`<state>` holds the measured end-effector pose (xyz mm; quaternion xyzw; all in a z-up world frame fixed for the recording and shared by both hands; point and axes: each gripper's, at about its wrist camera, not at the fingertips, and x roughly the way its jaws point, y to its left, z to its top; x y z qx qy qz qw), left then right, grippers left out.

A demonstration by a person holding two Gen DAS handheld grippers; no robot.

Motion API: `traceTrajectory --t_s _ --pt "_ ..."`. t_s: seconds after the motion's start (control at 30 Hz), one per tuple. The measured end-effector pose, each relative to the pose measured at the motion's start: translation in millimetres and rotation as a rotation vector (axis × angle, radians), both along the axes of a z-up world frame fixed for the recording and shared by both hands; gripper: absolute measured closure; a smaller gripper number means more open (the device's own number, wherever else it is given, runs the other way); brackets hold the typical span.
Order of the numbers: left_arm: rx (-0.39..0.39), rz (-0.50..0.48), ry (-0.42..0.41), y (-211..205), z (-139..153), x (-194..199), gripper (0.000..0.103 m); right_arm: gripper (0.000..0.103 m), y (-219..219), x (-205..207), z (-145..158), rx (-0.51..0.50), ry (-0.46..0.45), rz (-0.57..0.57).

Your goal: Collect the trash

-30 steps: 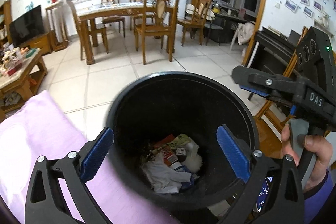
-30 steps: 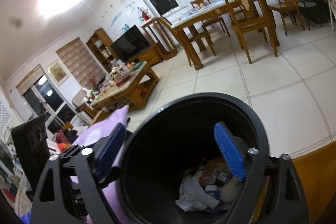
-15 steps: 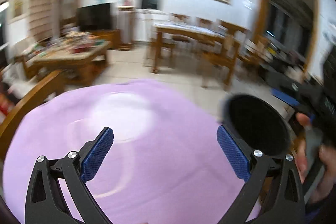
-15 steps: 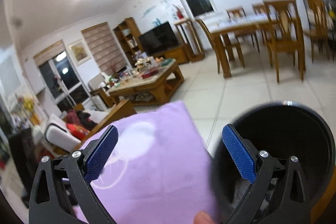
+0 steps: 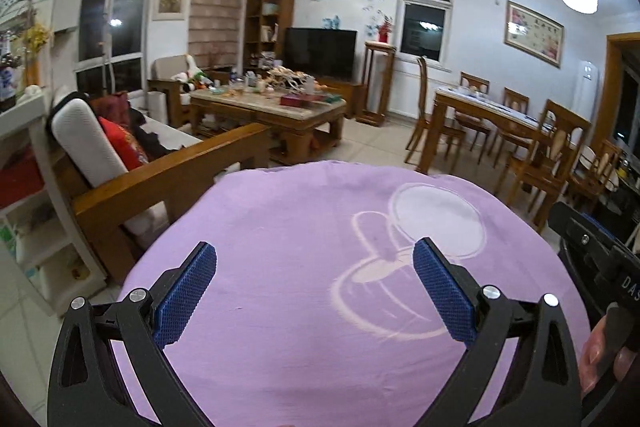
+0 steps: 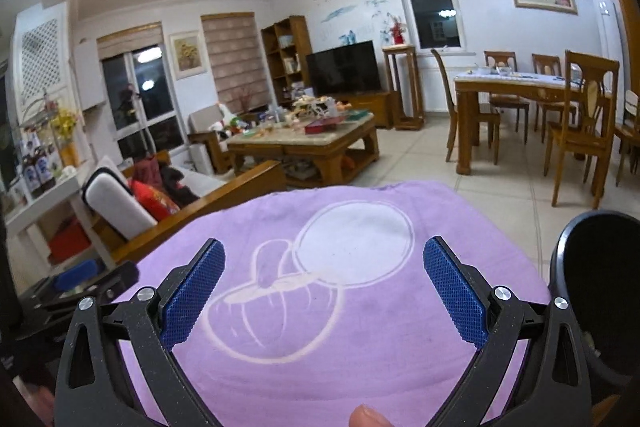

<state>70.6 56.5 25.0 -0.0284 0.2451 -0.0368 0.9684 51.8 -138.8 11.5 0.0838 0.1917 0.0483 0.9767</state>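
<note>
— Both cameras have swung up off the black trash bin since 1 second ago; its trash-filled inside has dropped out of sight and the lilac cloth now fills the foreground.

— And the left gripper (image 5: 314, 291)?

— Blue fingers (image 5: 185, 293) spread wide, nothing between them, hovering over the lilac cloth (image 5: 304, 219) with its pale cartoon outline. At the right edge of that view the other tool's black body shows, with a hand (image 5: 608, 351) wrapped on its handle.

— Right gripper (image 6: 323, 291)?

— Same story: fingers (image 6: 454, 293) fully apart, holding nothing, above the cloth (image 6: 360, 211). A fingertip (image 6: 366, 415) pokes in at the bottom edge.

— Where's the bin?

— In the right wrist view only, the black trash bin (image 6: 592, 267) sits at the far right, just beside the cloth's edge, rim toward us, contents hidden in shadow. I can't tell whether it touches the cloth.

— Background?

— A wooden sofa (image 5: 168, 171) with a red cushion on the left, a cluttered coffee surface (image 6: 312, 139) beyond it, a dark TV (image 6: 343, 71) against the wall, and a dining table (image 6: 520, 87) with chairs on the right, all on pale floor tiles.
</note>
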Motion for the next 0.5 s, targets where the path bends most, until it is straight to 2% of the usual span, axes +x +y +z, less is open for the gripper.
traceTrajectory --t_s 0.2,0.33,0.5 --pt "0.001 0.01 -0.017 2.6 -3.1 -4.1 0.005 0.005 2.2 -6.3 -12.4 -0.077 -0.089 -0.001" --pt "0.002 -0.003 0.03 2.4 -10.7 0.3 0.005 0.005 6.5 -10.6 -18.4 -0.112 -0.093 0.02" --pt "0.01 0.006 0.027 1.2 -18.1 -5.0 0.005 0.005 4.9 -16.2 -22.1 -0.123 -0.097 0.039"
